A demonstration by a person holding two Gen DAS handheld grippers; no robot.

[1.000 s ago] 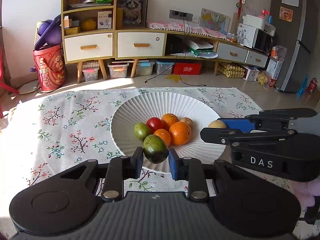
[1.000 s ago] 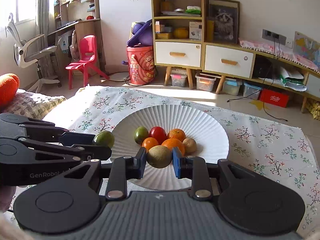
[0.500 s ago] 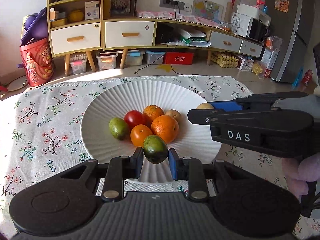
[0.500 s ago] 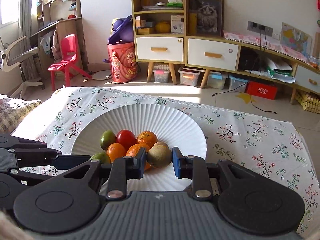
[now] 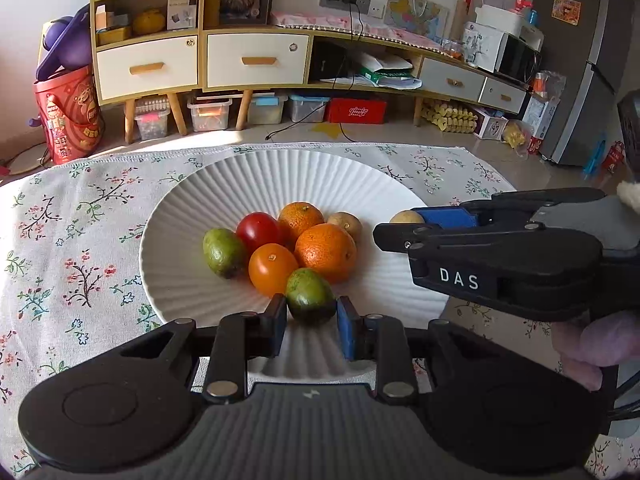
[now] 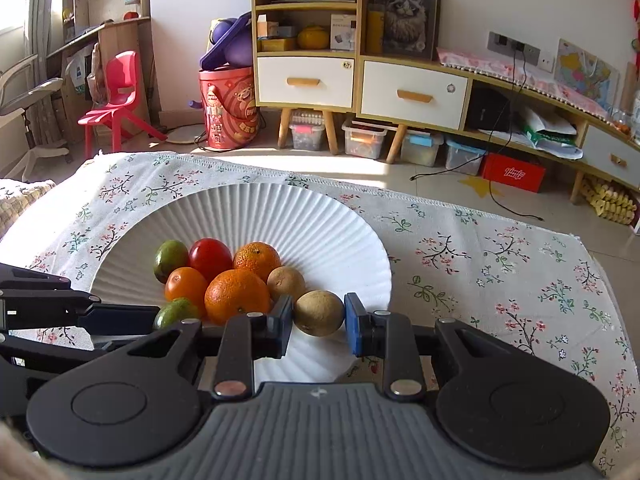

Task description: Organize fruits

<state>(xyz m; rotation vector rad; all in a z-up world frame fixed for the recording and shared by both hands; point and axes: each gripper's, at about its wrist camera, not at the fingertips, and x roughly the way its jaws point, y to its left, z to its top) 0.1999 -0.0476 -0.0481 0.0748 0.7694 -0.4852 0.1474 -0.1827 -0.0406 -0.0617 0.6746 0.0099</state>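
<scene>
- Placing step: left gripper [image 5: 311,316] clamps a green mango [image 5: 311,296], right gripper [image 6: 319,322] a brown kiwi [image 6: 319,313], both low over the white ribbed plate [image 5: 224,184] beside the piled fruit.
- Next, likely: set each down, then ease the jaws apart.

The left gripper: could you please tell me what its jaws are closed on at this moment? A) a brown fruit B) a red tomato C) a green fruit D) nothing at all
C: in the left wrist view the left gripper has its jaws pressed on either side of a green fruit above the near part of the white plate.
</scene>
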